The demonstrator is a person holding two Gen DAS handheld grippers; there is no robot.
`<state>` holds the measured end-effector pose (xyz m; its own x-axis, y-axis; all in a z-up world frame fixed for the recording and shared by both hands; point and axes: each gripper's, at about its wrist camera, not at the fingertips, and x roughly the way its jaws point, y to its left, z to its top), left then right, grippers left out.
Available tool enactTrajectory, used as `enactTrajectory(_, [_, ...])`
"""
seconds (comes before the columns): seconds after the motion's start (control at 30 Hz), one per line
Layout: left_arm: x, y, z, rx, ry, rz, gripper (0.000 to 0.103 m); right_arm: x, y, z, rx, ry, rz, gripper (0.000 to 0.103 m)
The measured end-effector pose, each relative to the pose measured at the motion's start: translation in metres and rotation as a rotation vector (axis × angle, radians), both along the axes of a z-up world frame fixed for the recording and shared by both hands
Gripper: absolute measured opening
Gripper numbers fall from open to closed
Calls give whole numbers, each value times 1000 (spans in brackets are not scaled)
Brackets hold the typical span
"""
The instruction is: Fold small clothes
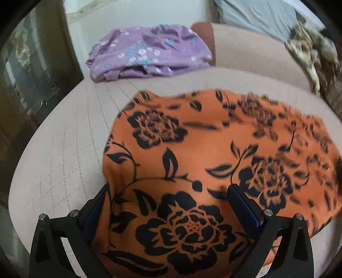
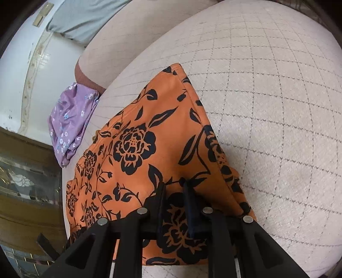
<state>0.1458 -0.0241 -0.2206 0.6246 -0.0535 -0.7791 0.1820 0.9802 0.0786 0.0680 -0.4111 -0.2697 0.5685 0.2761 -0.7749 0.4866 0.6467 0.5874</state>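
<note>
Orange garment: an orange cloth (image 1: pixel 213 154) printed with black roses and leaves, lying on the quilted seat; it fills the centre and lower right of the left wrist view, and in the right wrist view (image 2: pixel 149 136) it runs from upper centre down to the bottom edge
Left gripper: the left gripper (image 1: pixel 168 190) stands wide open at the bottom of its frame, one finger at the cloth's left edge, the other over the printed fabric right of centre; the near part of the cloth lies between the fingers, not pinched
Right gripper: the right gripper (image 2: pixel 174 186) at lower centre of its frame has its fingers drawn close together with a fold of the orange cloth caught between them
Cloth edges: in the right wrist view a hemmed edge runs down the cloth's right side, doubled over near the fingers
Purple garment: a folded lilac cloth with small blue and white flowers (image 1: pixel 149 51) at upper centre-left of the left wrist view, well apart from the orange one; at left of the right wrist view (image 2: pixel 70 119)
Seat: a pale beige cushion with a stitched grid (image 2: pixel 277 107)
Grey cushion: (image 1: pixel 256 15) at the top right of the left wrist view
</note>
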Motion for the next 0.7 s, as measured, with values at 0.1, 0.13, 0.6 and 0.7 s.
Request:
enactTrajectory(0.1, [-5, 4, 11, -32, -52, 12, 103, 1, 4, -1, -21, 3, -1, 20])
enactTrajectory(0.13, [-7, 3, 14, -40, -67, 13, 103, 1, 5, -2, -30, 2, 0, 21])
enactTrajectory(0.6, [-36, -36, -7, 90, 3, -169, 103, -26, 36, 33, -85, -127, 112, 26])
enactTrajectory(0.7, [-36, -33, -5, 58, -4, -149, 103, -21, 48, 10, -64, 1, 178, 43])
